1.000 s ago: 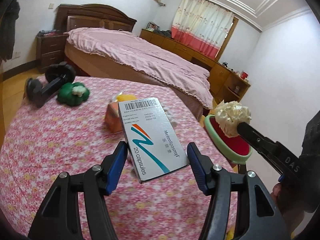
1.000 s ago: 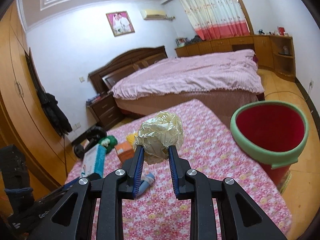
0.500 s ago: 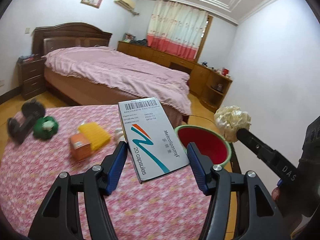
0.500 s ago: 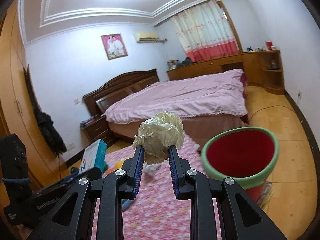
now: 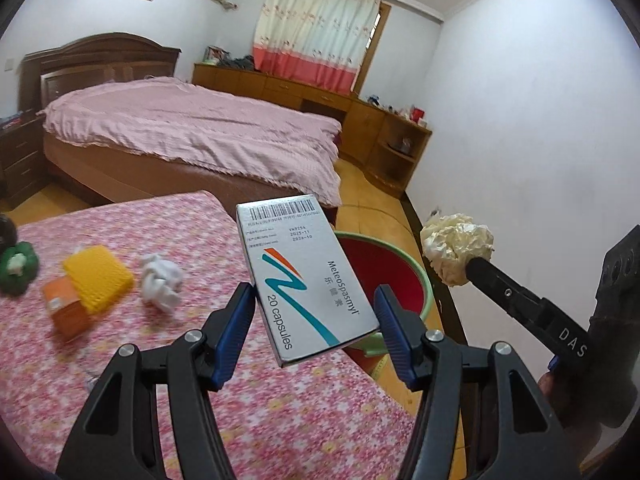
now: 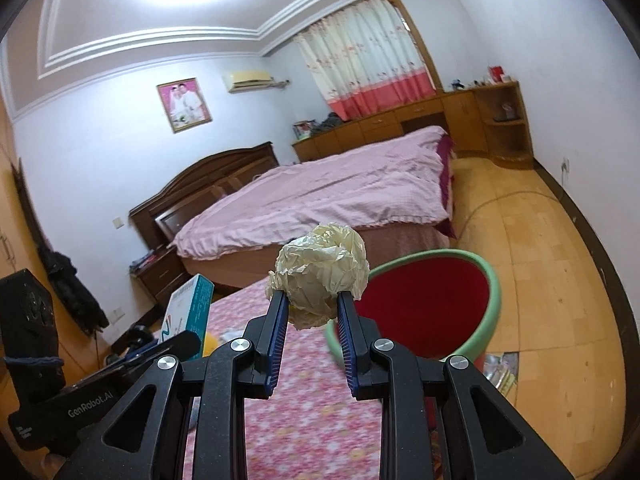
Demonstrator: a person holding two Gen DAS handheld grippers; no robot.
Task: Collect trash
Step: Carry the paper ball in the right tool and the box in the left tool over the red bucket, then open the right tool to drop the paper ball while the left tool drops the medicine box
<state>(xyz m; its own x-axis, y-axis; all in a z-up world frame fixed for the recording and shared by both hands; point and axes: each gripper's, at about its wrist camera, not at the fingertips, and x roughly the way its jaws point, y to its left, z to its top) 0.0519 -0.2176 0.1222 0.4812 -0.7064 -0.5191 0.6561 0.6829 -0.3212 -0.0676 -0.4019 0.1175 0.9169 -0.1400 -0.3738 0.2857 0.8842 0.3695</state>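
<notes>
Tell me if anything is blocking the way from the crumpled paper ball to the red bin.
Nothing visible blocks it. The paper ball, clamped in the right gripper, sits in open air just short of the red bin, whose mouth is open. The medicine box in the left gripper is off to the side.

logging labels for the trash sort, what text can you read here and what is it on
"MeteoSpasmyl" and "20 capsules": medicine box held by the left gripper.
Barcode digits, small date lines and Chinese characters on that box: too small to read.
"DAS": right gripper.
"GenRobot.AI": left gripper's body, right wrist view.
</notes>
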